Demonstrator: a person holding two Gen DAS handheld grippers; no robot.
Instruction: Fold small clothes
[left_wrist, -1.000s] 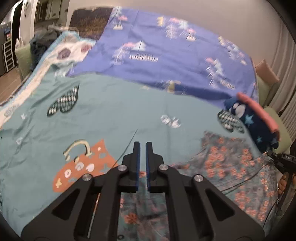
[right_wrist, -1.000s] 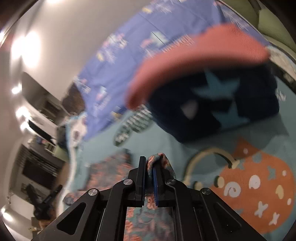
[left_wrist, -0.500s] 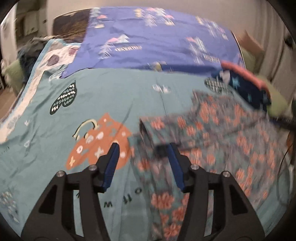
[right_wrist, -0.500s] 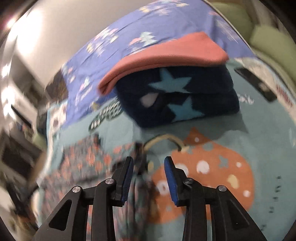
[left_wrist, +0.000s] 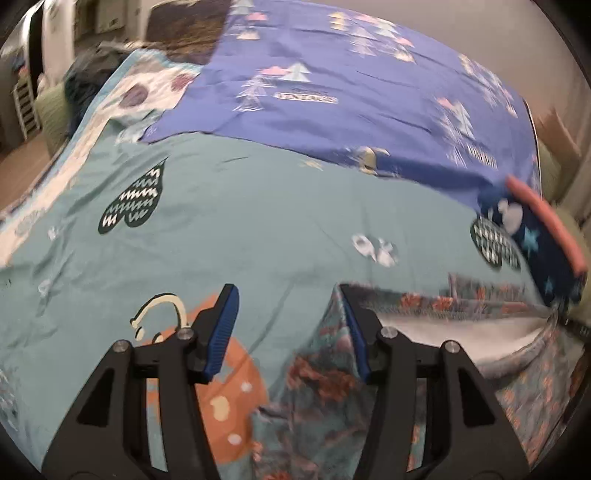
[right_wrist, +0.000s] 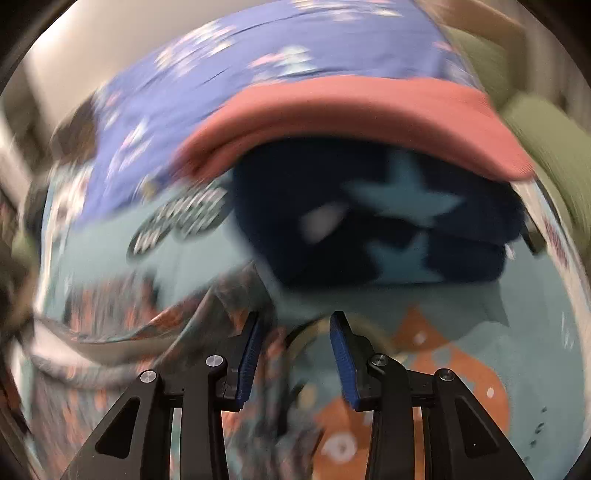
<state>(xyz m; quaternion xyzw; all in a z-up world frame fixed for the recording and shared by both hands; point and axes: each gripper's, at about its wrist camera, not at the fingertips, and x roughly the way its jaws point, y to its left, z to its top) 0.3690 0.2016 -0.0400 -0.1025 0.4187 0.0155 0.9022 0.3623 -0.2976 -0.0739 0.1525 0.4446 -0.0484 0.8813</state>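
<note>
While both grippers hang over the bed, a floral garment lies loose on the teal sheet, let go by both. The left gripper has its jaws parted about halfway, blue pads facing each other across a bare strip of sheet and the orange print; the garment's upper corner rests against the outer edge of the right-hand finger, with no cloth pinched between the pads. From there the garment spreads toward the right of the left view, part of it turned over so that the pale inner side shows.

In the right wrist view, which is heavily blurred, the right gripper has just been opening and stands with a moderate gap. The garment lies to its left and runs under the left-hand finger; some cloth shows low in the gap, but the pads do not press on it.

Just beyond the right gripper sits a folded stack: a navy piece with light blue stars, topped by a coral-pink piece. The same stack appears at the far right edge of the left view, near the garment's far edge. A purple cover with small printed trees lies across the head of the bed behind it all.
</note>
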